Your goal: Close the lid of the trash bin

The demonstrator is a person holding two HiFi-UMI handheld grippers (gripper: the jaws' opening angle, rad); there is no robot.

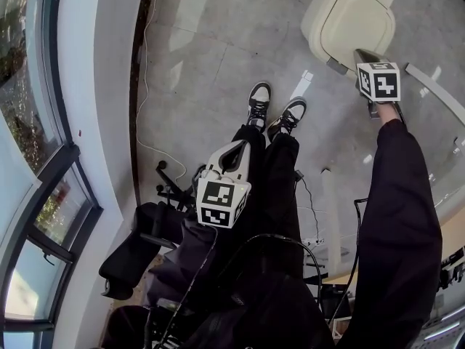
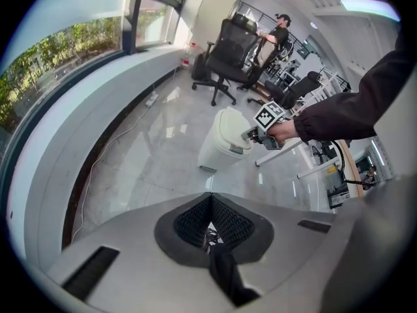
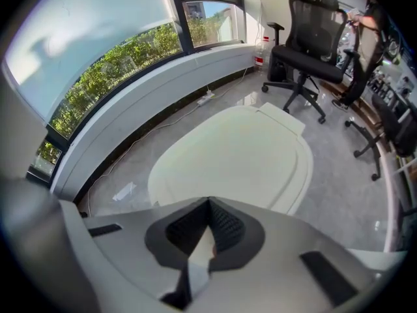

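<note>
Head view shows the cream trash bin [image 1: 349, 24] standing on the grey floor [image 1: 203, 71], ahead of my shoes [image 1: 259, 100] and off to my right. Its lid [image 3: 241, 155] lies flat and shut on the bin. My right tool [image 1: 361, 53] reaches out at arm's length to the lid's near edge; I cannot tell whether it touches. In the right gripper view its jaws meet at the tips with nothing between them, and the lid fills the space just beyond. My left tool [image 1: 236, 150] hangs low in front of my legs, well apart from the bin, jaws also pressed together and empty. A black office chair [image 2: 228, 51] stands farther back.
</note>
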